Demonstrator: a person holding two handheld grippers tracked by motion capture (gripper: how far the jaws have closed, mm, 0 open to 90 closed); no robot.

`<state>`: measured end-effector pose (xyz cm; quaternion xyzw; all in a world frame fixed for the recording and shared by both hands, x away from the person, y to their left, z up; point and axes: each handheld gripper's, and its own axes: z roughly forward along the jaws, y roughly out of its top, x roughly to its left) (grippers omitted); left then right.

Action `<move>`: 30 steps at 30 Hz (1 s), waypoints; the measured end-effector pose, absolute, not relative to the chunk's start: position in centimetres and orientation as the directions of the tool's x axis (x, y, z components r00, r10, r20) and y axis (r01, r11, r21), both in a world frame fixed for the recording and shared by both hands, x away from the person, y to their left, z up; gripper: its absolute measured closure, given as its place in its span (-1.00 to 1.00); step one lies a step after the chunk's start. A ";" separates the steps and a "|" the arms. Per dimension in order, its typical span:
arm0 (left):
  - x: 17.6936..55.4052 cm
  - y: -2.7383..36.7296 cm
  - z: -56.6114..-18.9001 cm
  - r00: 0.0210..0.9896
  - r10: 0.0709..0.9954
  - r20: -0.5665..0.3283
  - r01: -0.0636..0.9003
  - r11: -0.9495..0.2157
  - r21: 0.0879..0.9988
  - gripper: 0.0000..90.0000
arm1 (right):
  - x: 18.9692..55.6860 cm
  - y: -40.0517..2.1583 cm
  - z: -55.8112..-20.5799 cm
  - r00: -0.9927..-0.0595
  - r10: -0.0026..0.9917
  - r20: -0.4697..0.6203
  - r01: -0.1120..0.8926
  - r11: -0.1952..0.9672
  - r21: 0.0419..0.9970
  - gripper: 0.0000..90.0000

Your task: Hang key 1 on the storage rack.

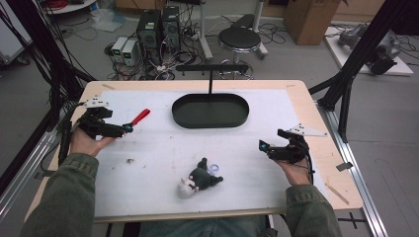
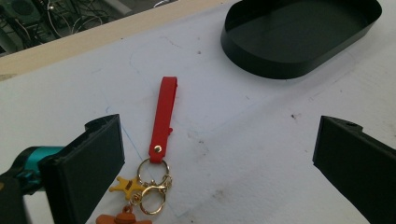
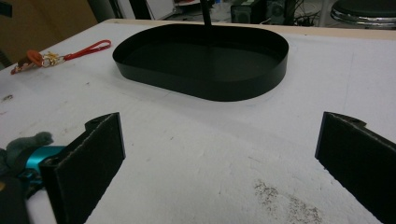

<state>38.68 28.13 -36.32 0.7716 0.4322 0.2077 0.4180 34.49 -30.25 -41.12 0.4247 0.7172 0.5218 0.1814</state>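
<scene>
- So the thing in play here is the red keychain. It's a flat red strap folded into a loop, pinned at the bottom with a small gold rivet.
- Below the rivet hangs a gold split ring, then a second gold ring with a clasp, plus a little yellow star-shaped charm and an orange-brown charm that gets cut off at the bottom edge of the left gripper view.
- Where it sits: flat on the white mat, over on the left side of the table, strap end pointing toward the black tray. From the right gripper view you can see it lying well off to the side of the tray, not touching it.
- Left gripper is right at the charm end of the keychain. Its jaws stand wide apart with the charms and rings sitting between them, nearer one jaw, nothing pinched.
- Right gripper hovers on the right side of the mat, jaws also spread wide, nothing between them but bare mat.
- There's also a dark green plush toy with a pale head lying near the front edge, well apart from the keychain.
- Writing or logos: honestly nothing readable. There may be something on the star charm, but it's too small to make out.
</scene>
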 end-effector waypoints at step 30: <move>47.3 25.8 -36.0 0.582 0.813 0.004 0.588 -0.424 0.689 -0.90 | 34.7 -29.9 -41.2 -0.593 0.791 0.152 0.402 0.128 0.906 -0.99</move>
